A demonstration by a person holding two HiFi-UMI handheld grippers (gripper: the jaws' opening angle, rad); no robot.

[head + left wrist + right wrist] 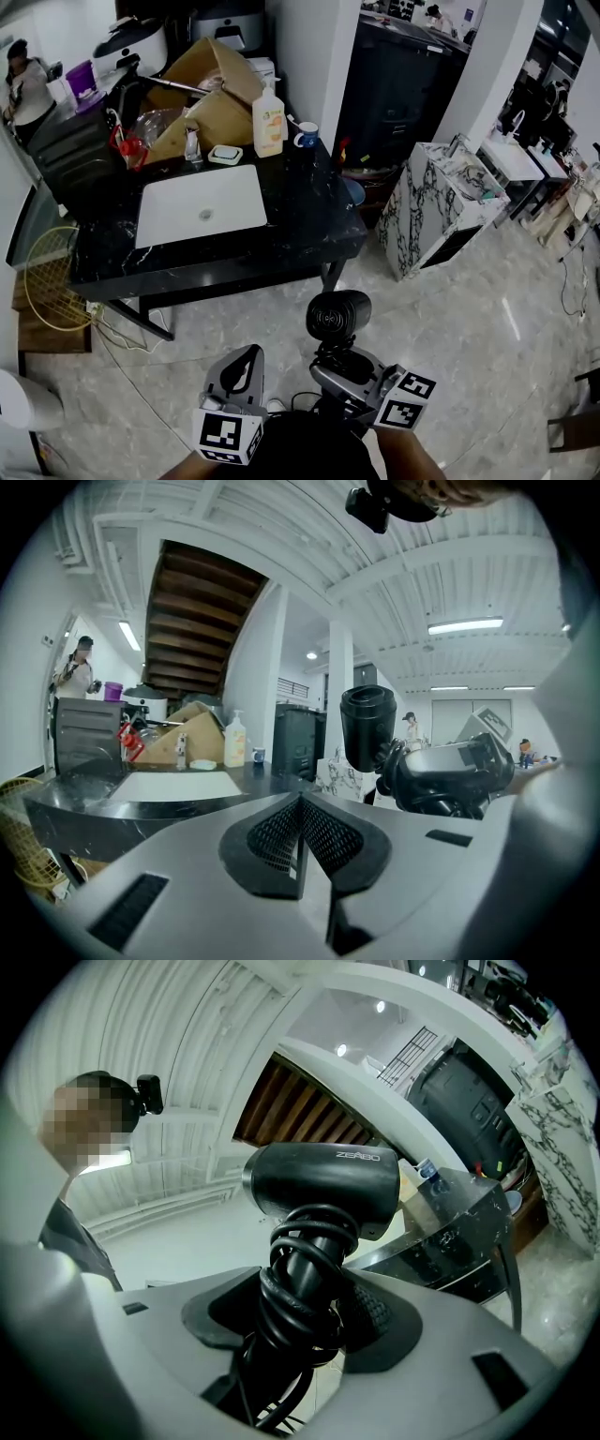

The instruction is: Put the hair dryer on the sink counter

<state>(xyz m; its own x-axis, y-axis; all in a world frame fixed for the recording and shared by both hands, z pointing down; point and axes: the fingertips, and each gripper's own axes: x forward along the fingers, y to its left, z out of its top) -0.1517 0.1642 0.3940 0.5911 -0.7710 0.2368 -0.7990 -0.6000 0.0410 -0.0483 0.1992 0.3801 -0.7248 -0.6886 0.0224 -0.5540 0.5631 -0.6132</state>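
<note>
Hair dryer (319, 1183), cord wound round its handle, is clamped by that handle in the jaws of the right gripper (314, 1314), well short of the black desk (314, 220) and not yet over it. The left gripper (300, 834), also short of the desk, has its jaws pressed together on nothing. The risk is that a loosening cord coil snags the desk's near edge on approach.

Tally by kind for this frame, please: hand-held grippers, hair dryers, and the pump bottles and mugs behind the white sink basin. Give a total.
Hand-held grippers: 2, the left hand-held gripper and the right hand-held gripper
Hair dryers: 1, the black plastic hair dryer with its cord wound round the handle
Pump bottles: 1, the white plastic pump bottle
Mugs: 1, the blue-and-white ceramic mug
Total: 5
</note>
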